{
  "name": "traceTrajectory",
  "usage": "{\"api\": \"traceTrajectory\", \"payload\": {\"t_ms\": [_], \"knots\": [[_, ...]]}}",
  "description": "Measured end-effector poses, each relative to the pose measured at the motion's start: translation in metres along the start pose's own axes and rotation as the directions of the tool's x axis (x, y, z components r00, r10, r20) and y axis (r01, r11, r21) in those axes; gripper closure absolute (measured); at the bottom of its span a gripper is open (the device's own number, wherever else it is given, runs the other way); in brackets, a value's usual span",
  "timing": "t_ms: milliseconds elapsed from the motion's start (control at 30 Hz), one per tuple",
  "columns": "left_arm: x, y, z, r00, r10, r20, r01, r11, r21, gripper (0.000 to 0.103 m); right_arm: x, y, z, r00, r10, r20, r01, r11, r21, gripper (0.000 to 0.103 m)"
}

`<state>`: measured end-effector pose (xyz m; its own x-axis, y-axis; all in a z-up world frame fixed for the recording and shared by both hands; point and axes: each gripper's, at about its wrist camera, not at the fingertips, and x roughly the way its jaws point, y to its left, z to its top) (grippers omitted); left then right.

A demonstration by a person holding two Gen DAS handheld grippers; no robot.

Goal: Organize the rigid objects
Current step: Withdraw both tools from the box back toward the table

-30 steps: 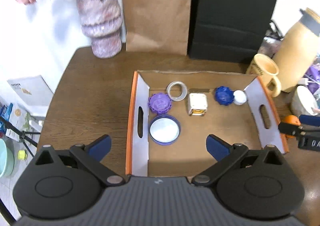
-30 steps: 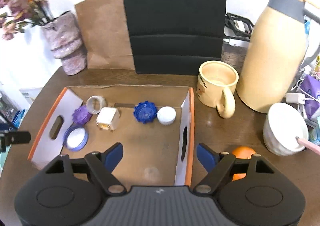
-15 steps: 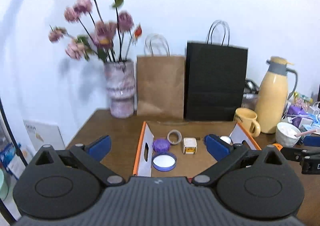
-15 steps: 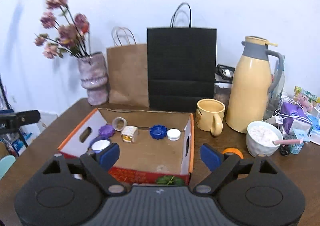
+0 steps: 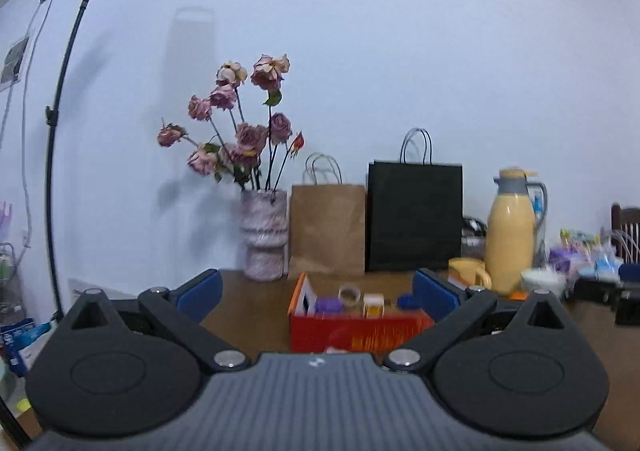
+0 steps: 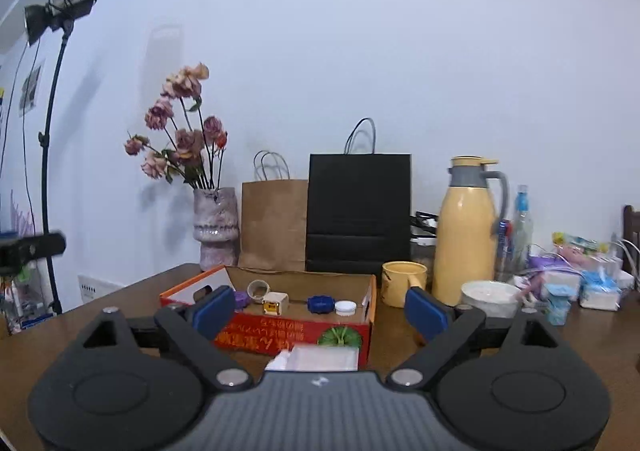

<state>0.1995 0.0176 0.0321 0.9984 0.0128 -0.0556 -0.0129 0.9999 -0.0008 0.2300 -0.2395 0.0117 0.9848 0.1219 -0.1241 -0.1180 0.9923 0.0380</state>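
Two hand-held grippers are mine, and both are released with nothing between their blue pads: my left hand-held gripper (image 5: 316,293) and my right hand-held gripper (image 6: 318,309) hang level, well back from the work, looking across the table (image 6: 100,315).

Largest on the table is the cardboard box (image 6: 280,327), a shallow tray with a red printed front wall and orange-edged side flaps. Its long axis runs nine to three across my view. From my right hand-held gripper it lies at twelve o'clock, slightly toward eleven; from my left it sits at twelve, toward one. In my judgement the right hand is the nearer, since the box looms larger in its view.

Behind the box, at twelve, stand a black paper bag (image 6: 358,211) and a brown paper bag (image 6: 274,223); a yellow thermos (image 6: 466,231) is at one to two, a vase of dried roses (image 6: 216,227) at eleven, and a yellow mug (image 6: 402,283) touches or nearly touches the box's three o'clock wall; I cannot tell which.

Inside the box, in a loose row along that axis: a small white cube (image 6: 275,302), a tape ring (image 6: 258,288), a blue toothed lid (image 6: 320,303), a purple lid (image 6: 240,299) half hidden by my pad, and a white cap (image 6: 345,307).

Any next reach, I judge, must go forward and down over the front wall.
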Motion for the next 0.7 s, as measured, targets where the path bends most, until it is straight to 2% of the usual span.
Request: {"api": "traceTrajectory", "payload": {"t_ms": [67, 200, 267, 367, 433, 567, 700], "knots": [[-0.03, 0.001, -0.011, 1.0, 0.013, 0.008, -0.013, 1.0, -0.004, 0.0, -0.027, 0.005, -0.012, 1.0, -0.007, 0.002, 0.007, 1.0, 0.013, 0.009], [-0.085, 0.0, -0.03, 1.0, 0.011, 0.025, -0.012, 1.0, 0.021, 0.0, -0.085, 0.016, -0.039, 0.999, -0.023, 0.042, 0.025, 0.999, -0.036, 0.001], [-0.109, 0.003, -0.035, 1.0, 0.017, 0.026, -0.018, 1.0, 0.018, 0.0, -0.108, 0.02, -0.048, 0.999, -0.029, 0.025, 0.029, 0.999, -0.025, 0.001], [-0.142, 0.009, -0.042, 0.999, 0.049, 0.001, -0.049, 0.999, -0.01, 0.0, -0.141, 0.023, -0.061, 1.0, 0.008, -0.017, -0.008, 1.0, 0.001, 0.001], [-0.164, 0.01, -0.05, 0.998, 0.061, -0.035, -0.062, 0.998, -0.022, 0.0, -0.164, 0.029, -0.067, 1.0, 0.003, -0.02, -0.003, 1.0, -0.007, 0.0], [-0.181, 0.006, -0.057, 0.996, 0.028, -0.083, -0.028, 1.0, 0.0, 0.0, -0.199, 0.043, -0.076, 0.999, 0.048, -0.015, -0.049, 0.999, -0.01, 0.0], [-0.175, 0.006, -0.058, 0.995, 0.008, -0.097, -0.009, 1.0, -0.005, 0.0, -0.201, 0.054, -0.078, 0.997, 0.067, -0.029, -0.068, 0.997, -0.033, 0.0]]}}
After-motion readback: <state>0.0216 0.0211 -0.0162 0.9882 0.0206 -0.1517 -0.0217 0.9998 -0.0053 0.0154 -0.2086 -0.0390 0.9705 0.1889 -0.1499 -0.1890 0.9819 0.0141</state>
